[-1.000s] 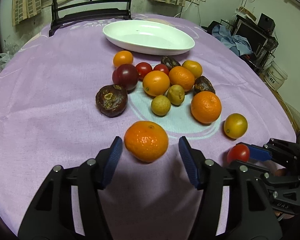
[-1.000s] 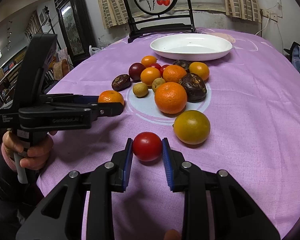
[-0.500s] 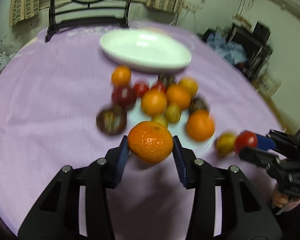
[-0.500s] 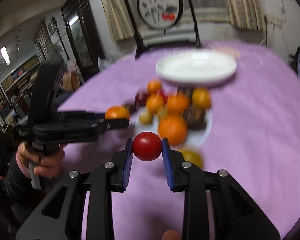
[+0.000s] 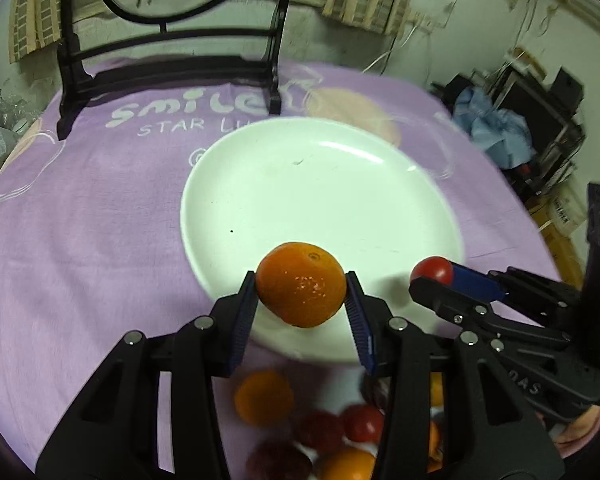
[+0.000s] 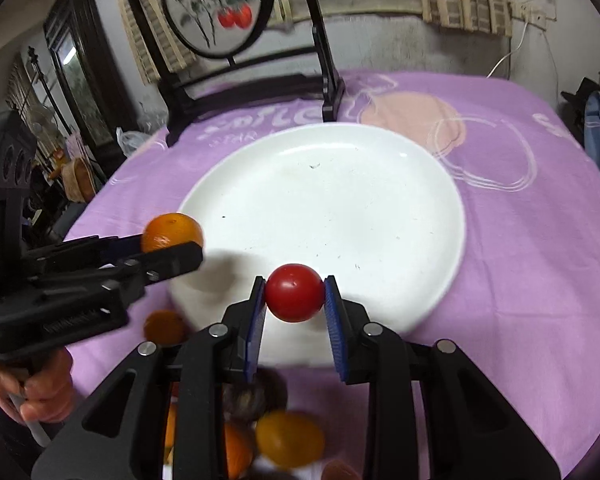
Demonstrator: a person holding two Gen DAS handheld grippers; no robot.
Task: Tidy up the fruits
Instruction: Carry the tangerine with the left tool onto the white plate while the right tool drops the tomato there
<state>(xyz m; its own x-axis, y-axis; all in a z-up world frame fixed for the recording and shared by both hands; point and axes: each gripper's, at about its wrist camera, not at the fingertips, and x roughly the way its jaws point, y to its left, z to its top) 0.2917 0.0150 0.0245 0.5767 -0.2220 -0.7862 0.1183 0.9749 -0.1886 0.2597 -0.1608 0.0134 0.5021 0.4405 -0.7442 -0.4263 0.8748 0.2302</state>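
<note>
Broadly spread, purple-clothed surface (image 5: 80, 248) under a white plate (image 5: 320, 184) at centre, bare inside. Over the plate's 6 o'clock rim, left tool (image 5: 302, 298) clamped on an orange (image 5: 301, 284), held clear of the plate; toward 4 o'clock of that rim, right tool (image 6: 295, 294) pinched tight on a red tomato (image 6: 295, 292). Below, at 6 o'clock, blurred loose fruits (image 5: 264, 398) lying on the cloth.
</note>
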